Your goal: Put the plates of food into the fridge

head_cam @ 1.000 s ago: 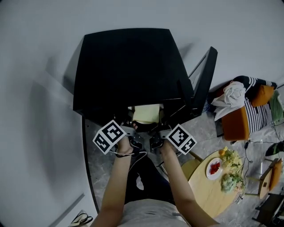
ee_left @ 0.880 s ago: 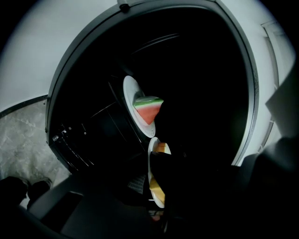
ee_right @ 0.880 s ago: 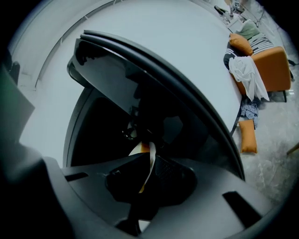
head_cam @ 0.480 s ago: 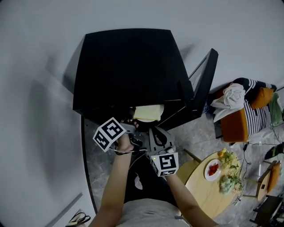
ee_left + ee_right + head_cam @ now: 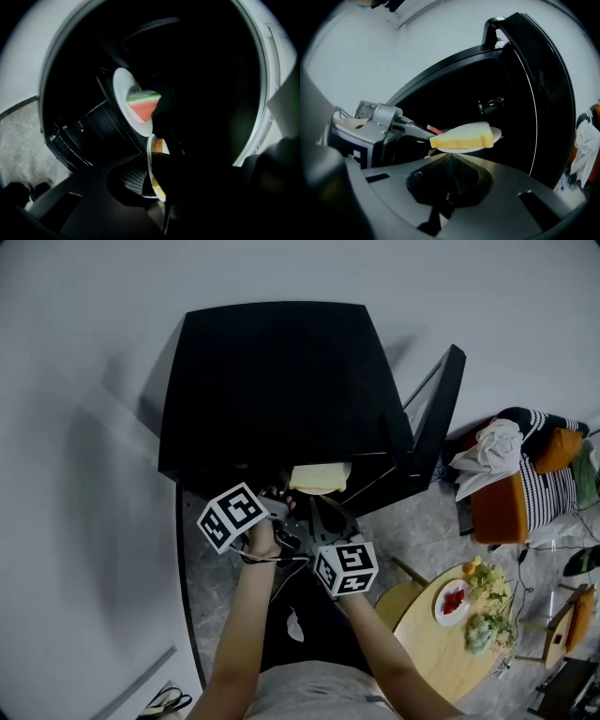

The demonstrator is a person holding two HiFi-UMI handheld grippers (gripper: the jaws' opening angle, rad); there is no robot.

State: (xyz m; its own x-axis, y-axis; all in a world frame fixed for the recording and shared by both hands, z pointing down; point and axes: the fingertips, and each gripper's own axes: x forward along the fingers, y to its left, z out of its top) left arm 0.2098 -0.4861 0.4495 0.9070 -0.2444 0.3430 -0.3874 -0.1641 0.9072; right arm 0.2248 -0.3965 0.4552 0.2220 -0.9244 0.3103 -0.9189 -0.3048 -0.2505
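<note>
The left gripper (image 5: 155, 165) has its jaws pinched on the rim of a round white plate (image 5: 150, 152) with a yellow wedge of food (image 5: 461, 136), at the open black fridge (image 5: 272, 381). The right gripper (image 5: 449, 158) has its jaws closed together on nothing, and the plate is just ahead of them.

**Quick rundown of the rig and what the wearer's got on**

Both handhelds carry a white cube printed with black square markers: left cube (image 5: 232, 517), right cube (image 5: 345, 567). The left gripper (image 5: 284, 505) has a grey housing (image 5: 377, 117) with silvery rounded fittings, which shows up nicely in the right gripper view. The right gripper (image 5: 325, 514) is matte black moulded plastic with a ribbed pad (image 5: 451, 172) set in a hollow. A thin black cable (image 5: 281, 563) loops by the left one. The person wears a pale grey top (image 5: 309, 697) and dark trousers (image 5: 309, 620).
</note>
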